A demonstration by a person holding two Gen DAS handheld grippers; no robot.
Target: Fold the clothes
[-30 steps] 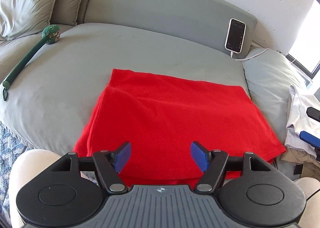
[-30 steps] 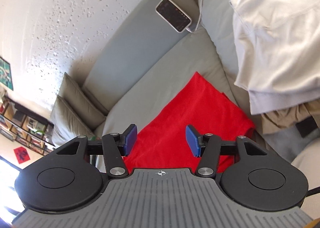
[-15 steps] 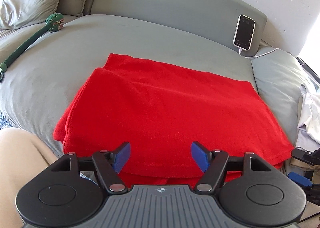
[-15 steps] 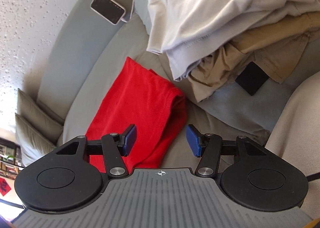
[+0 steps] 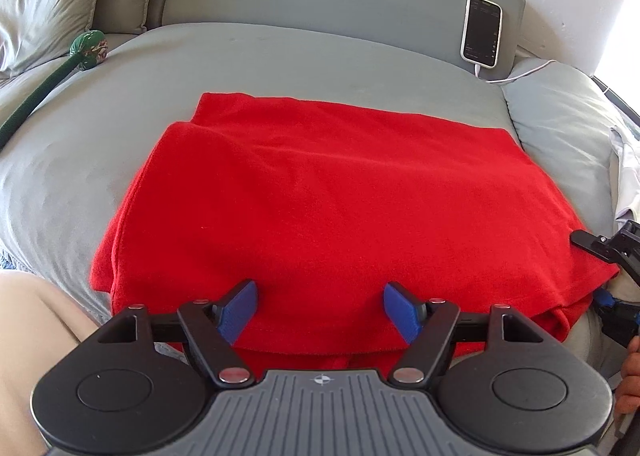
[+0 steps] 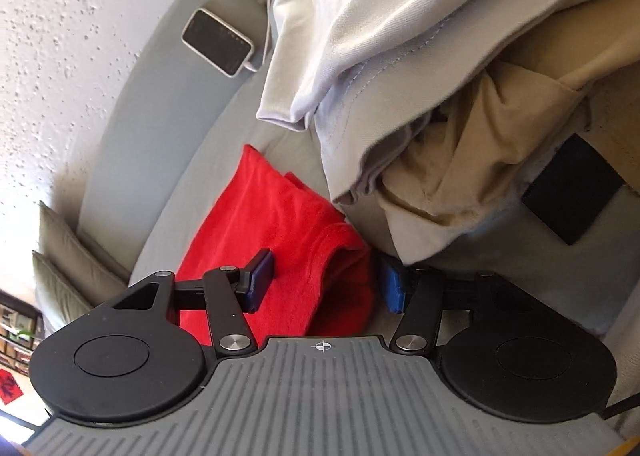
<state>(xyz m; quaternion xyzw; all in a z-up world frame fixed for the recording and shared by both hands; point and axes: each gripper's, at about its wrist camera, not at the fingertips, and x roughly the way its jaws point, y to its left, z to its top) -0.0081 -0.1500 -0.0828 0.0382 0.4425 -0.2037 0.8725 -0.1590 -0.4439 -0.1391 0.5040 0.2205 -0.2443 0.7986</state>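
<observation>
- Two blue fingers [image 5: 236, 310] of the left gripper [image 5: 320, 310] are standing spread at the bottom of the left wrist view, over the near edge of one folded red garment [image 5: 328, 196], pressing on nothing.
- Both fingers [image 6: 260, 286] of the right gripper [image 6: 326, 284] are likewise standing apart, straddling the garment's bunched corner at the lower middle of the right wrist view without clamping it.
- One red garment is lying across the middle of the grey sofa [image 5: 100, 128].
- One phone [image 5: 481, 32] is leaning against the backrest, upper right, with one white cable [image 5: 520, 74] running from it.
- One heap of pale and tan clothes [image 6: 420, 76] is filling the upper right of the right wrist view.
- One green stuffed toy [image 5: 86, 50] is lying at the left.
- Two cushions [image 5: 52, 4] are sitting in the upper left.
</observation>
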